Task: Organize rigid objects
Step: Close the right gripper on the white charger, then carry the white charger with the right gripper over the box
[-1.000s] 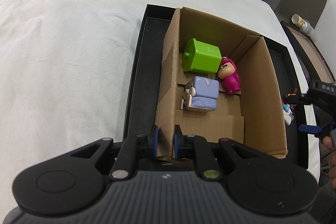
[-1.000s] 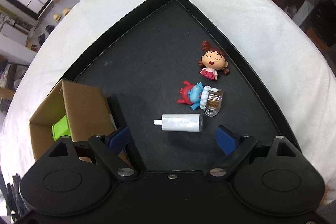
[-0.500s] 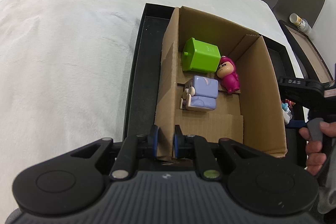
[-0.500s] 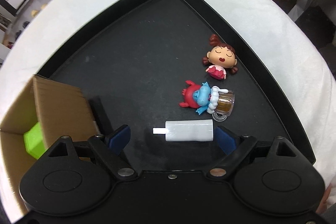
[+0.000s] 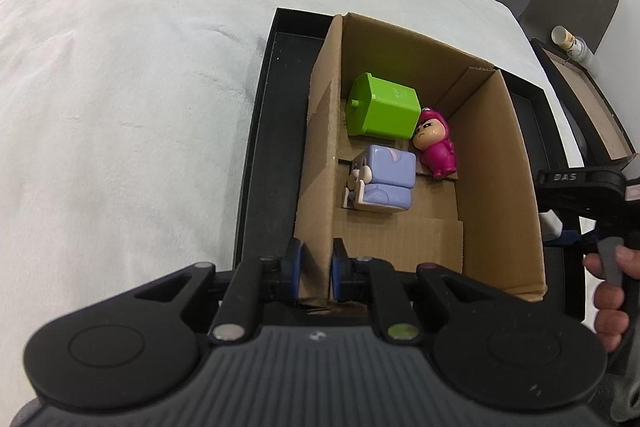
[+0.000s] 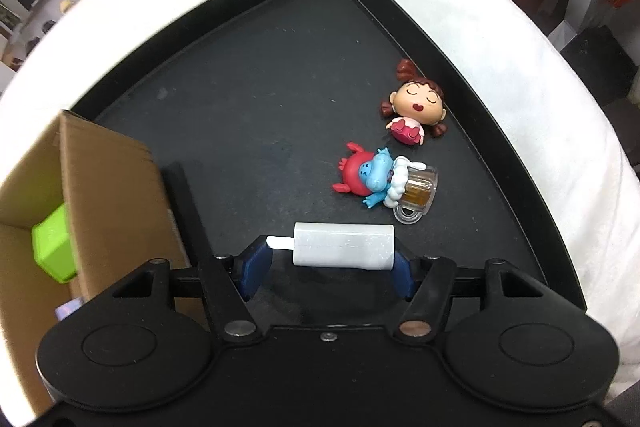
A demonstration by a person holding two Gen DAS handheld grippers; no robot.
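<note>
From the left wrist view, the left gripper [image 5: 314, 273] has its blue-padded fingers [image 5: 294, 269] clenched on the near wall of the cardboard box [image 5: 496, 187], one finger outside it and one inside. The box stands in a black tray [image 5: 256, 155] on a white-covered surface [image 5: 120, 87]. Inside the box lie a green block [image 5: 382, 107], a lilac figure [image 5: 384, 175] and a pink figure [image 5: 436, 143], the pink one touching the green block. At the right edge a hand [image 5: 610, 291] holds the other tool. From the right wrist view, the right gripper [image 6: 326, 263] has its fingers [image 6: 252, 267] grasping the white charger [image 6: 344, 245], which lies crosswise between the pads, prong pointing left, low over the tray floor [image 6: 260, 87]. Just beyond it lies a blue-and-red figure with a mug [image 6: 384, 181], and farther off a red-haired doll [image 6: 416, 107]. The box corner sits at left.
</note>
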